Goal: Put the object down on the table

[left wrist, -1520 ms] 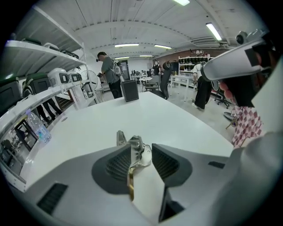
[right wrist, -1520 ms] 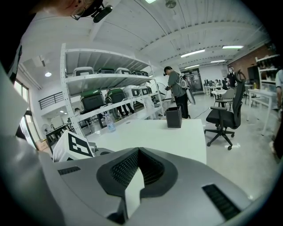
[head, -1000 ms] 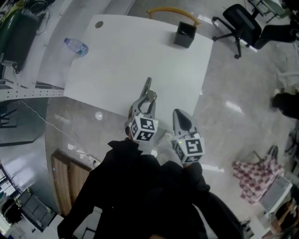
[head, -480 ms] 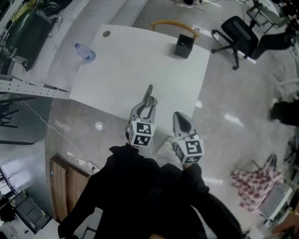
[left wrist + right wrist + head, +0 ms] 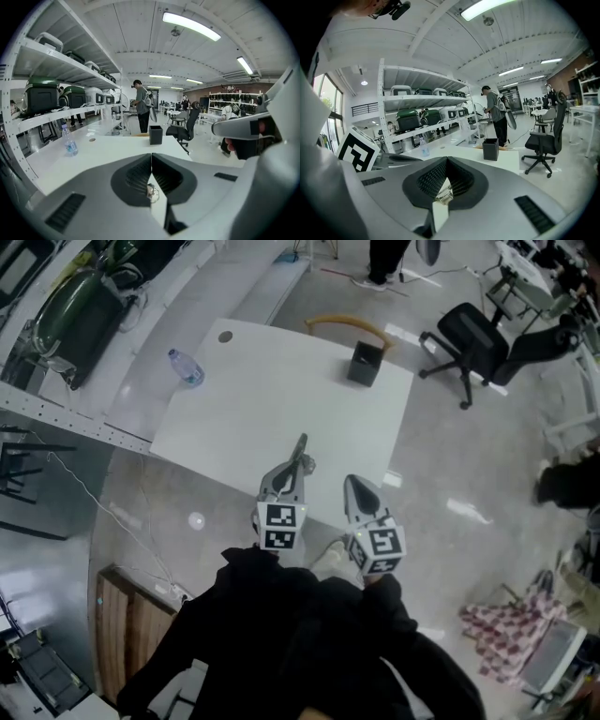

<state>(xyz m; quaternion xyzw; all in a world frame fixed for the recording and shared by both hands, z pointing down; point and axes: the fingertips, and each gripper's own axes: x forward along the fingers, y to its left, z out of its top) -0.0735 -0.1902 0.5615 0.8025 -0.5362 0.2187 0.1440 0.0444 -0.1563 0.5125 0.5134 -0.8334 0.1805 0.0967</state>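
My left gripper (image 5: 301,440) hangs over the near edge of the white table (image 5: 281,381). Its jaws are closing, and in the left gripper view (image 5: 151,155) the tips meet with nothing between them. My right gripper (image 5: 352,481) is beside it, just off the table's near edge, shut and empty (image 5: 446,160). A black open box (image 5: 365,363) (image 5: 155,134) (image 5: 490,149) stands at the table's far side. A clear water bottle (image 5: 187,368) (image 5: 70,140) (image 5: 424,147) stands at the far left corner.
A wooden chair back (image 5: 345,324) shows behind the black box. A black office chair (image 5: 469,334) stands to the right. Metal shelving with green cases (image 5: 84,306) runs along the left. A person (image 5: 140,105) stands beyond the table. A checked cloth (image 5: 502,620) lies on the floor.
The left gripper's jaws have come together from open. The table now lies lower in the head view and looks smaller. Both grippers have dropped back toward its near edge.
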